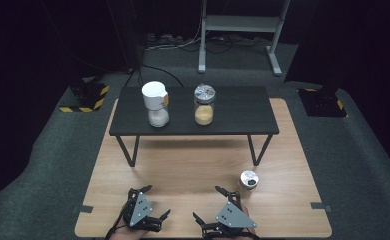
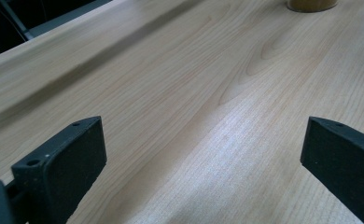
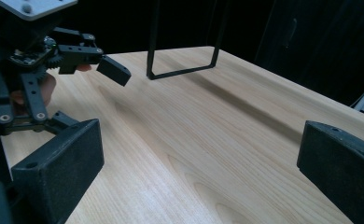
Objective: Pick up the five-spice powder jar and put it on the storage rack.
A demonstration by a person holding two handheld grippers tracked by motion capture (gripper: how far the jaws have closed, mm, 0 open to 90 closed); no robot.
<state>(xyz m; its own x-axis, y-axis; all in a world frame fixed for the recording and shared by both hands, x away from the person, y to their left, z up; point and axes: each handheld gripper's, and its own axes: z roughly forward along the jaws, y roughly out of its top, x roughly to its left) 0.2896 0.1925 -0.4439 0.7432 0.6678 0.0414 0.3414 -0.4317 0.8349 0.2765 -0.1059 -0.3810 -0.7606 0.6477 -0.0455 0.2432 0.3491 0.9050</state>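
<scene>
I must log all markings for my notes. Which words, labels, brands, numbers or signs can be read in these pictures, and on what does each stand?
No text can be read.
White-lidded jar: an orange patch beside its lid, maybe a label, too small to read.
Silver-lidded jar: no lettering.
Small jar near the right gripper: no lettering.
Left gripper: no markings.
</scene>
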